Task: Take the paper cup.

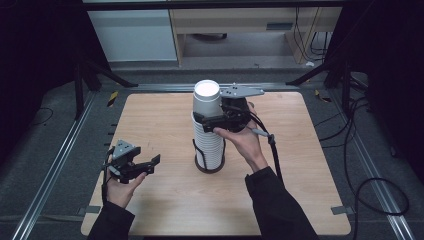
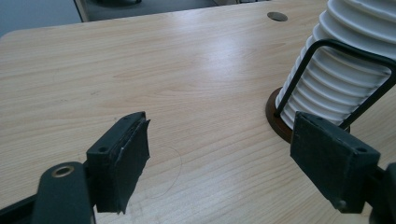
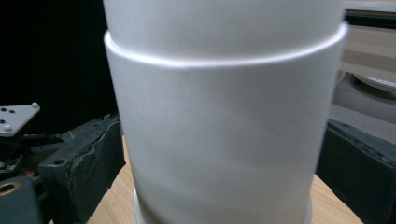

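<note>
While the right gripper clamped the top paper cup of the stack, the left gripper hung apart, empty. A straight upward lift would likely free one cup cleanly from the wire holder.

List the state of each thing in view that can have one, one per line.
Stack of paper cups: upright, nested, standing in a wire holder on the table.
Top cup: upside down, between the right gripper's jaws.
Left gripper: open, empty, off to the stack's left.
Right gripper: jaws around the top cup.
</note>
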Motion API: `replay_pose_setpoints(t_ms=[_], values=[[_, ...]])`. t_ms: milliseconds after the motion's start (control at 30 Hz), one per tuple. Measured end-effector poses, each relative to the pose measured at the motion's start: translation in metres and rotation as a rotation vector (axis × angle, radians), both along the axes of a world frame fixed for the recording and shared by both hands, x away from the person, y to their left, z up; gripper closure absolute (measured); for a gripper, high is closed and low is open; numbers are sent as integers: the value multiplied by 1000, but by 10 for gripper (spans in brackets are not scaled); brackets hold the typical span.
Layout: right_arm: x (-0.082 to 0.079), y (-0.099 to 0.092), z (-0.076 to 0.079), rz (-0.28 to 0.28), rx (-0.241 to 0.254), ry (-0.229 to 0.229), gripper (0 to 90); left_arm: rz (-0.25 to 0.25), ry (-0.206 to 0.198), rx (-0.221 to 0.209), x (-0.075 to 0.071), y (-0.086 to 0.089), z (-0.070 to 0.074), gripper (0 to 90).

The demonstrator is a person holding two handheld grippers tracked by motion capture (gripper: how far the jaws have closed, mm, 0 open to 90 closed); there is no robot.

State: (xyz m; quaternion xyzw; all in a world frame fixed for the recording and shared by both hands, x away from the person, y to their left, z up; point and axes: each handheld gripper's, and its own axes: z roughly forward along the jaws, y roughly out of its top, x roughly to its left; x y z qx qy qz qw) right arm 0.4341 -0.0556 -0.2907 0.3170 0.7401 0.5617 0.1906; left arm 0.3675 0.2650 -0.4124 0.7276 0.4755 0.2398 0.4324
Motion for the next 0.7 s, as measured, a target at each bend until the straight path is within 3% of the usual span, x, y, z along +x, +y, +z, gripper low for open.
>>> replay_pose_setpoints(t_ms=[700], values=[[4, 6, -6, -13, -11, -17, 128, 3, 1, 2, 0, 1, 0, 190]])
